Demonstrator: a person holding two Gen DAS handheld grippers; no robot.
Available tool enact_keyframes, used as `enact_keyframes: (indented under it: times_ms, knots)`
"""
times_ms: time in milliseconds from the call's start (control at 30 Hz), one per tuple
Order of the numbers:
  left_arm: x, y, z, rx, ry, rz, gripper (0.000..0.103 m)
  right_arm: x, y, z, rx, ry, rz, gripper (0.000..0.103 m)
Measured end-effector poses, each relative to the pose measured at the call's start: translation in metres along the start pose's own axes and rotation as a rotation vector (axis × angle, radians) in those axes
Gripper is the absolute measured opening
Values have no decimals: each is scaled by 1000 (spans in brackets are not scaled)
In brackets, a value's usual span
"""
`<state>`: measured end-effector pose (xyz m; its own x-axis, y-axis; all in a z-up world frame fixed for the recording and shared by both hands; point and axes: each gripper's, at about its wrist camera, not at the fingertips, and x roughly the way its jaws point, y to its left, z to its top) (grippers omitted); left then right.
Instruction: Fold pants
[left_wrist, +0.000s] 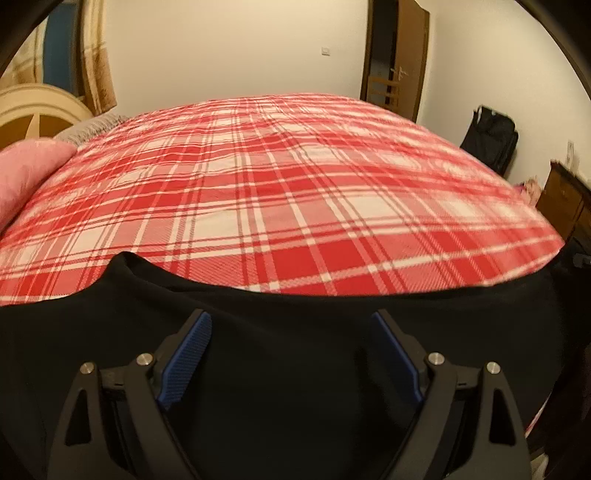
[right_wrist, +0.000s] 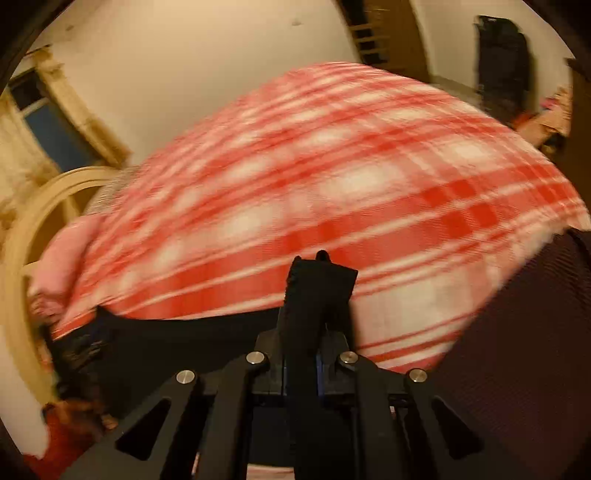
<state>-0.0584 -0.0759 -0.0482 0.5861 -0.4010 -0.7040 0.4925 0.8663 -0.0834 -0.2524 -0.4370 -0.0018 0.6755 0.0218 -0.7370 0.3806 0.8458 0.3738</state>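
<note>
Here, bed: we saw a bed (left_wrist: 295, 177) covered by a red and white plaid blanket, filling most of both views.
Pants: black pants (left_wrist: 280, 369) lay along the near edge of the bed, spread under our left gripper, with their upper edge raised into a small peak at the left.
Left gripper: the left gripper (left_wrist: 291, 354) hung over the black cloth with its blue-padded fingers (left_wrist: 188, 354) wide apart and nothing between them.
Right gripper: the right gripper (right_wrist: 319, 280) had its fingers together, clamped on a fold of the pants (right_wrist: 317, 291) that stood up between them above the plaid blanket.
Right view: this picture was blurred, so we could not make out fine detail in the cloth.
Pillow: a pink pillow (left_wrist: 26, 173) sat at the left end of the bed.
Room: we saw a pale wall (left_wrist: 236, 48), a brown wooden door (left_wrist: 402, 62) and a black bag (left_wrist: 491, 140) on the floor beyond the bed.
</note>
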Motion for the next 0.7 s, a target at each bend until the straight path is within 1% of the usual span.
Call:
enact_keyframes:
  times_ms: [67, 100, 133, 167, 267, 333, 433, 567, 633, 667, 700]
  knots:
    - [-3, 5, 2, -23, -5, -17, 90, -1, 34, -2, -32, 11, 67, 10]
    - [-5, 7, 4, -35, -10, -22, 90, 1, 57, -3, -54, 21, 108, 10]
    - [-8, 11, 5, -47, -17, -27, 90, 3, 71, -5, -65, 25, 131, 10]
    - [-11, 14, 6, -56, -22, -30, 90, 9, 93, -8, -88, 35, 169, 10]
    - [-17, 27, 10, -85, -35, -33, 90, 27, 141, -21, -132, 56, 243, 10]
    - [-23, 40, 12, -113, -51, -25, 90, 49, 181, -32, -187, 78, 295, 10]
    - [-29, 58, 12, -144, -65, -8, 90, 87, 229, -50, -254, 116, 310, 10]
    - [-37, 88, 6, -176, -79, 52, 90, 141, 289, -90, -379, 147, 288, 11]
    - [-39, 100, 2, -188, -77, 78, 90, 162, 299, -102, -391, 168, 295, 20]
    - [-39, 108, -2, -199, -71, 93, 90, 171, 299, -107, -393, 175, 286, 22]
    - [-39, 114, -4, -205, -67, 100, 90, 174, 302, -110, -388, 161, 305, 30]
